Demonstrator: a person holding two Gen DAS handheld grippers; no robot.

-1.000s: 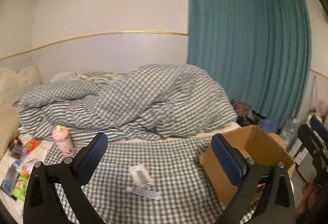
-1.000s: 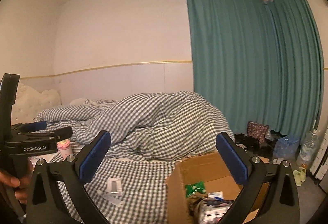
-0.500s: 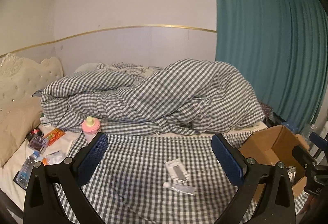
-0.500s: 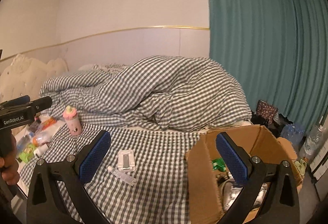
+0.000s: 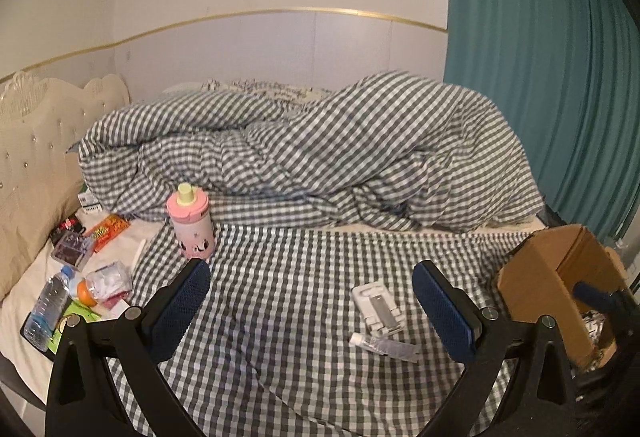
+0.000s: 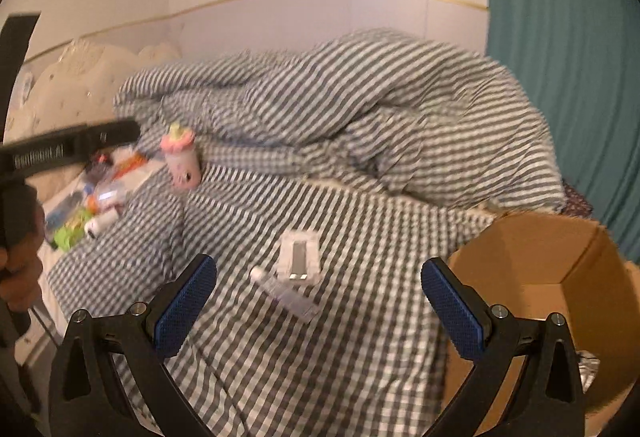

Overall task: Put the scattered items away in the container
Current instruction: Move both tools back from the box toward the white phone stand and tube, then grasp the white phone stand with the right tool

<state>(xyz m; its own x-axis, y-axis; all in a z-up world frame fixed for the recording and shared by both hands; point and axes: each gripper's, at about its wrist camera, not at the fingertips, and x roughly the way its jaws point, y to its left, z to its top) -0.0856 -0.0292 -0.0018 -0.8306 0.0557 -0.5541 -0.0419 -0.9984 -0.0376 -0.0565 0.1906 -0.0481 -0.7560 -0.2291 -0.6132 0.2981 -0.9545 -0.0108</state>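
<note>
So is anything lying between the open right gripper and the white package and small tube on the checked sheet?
Nothing visible. The right gripper is open, with the white package and small tube lying on bare checked sheet just ahead. The cardboard box stands off to the right, out of that line.

A soft, matt woven cloth in a grey-and-white check was seen on the duvet [image 5: 320,153] and the bed sheet [image 5: 288,301]. The box [image 5: 536,277] was made of plain brown cardboard, dull and slightly rough. Smooth pink plastic was shown by the bottle [image 5: 192,221], and clear glossy plastic by the water bottle [image 5: 46,309]. The headboard [image 5: 36,141] was covered in tufted cream upholstery with a faint sheen. The curtain [image 5: 552,77] was of matt teal fabric. A textured blue facing was borne by the jaws, on matt black frames.
</note>
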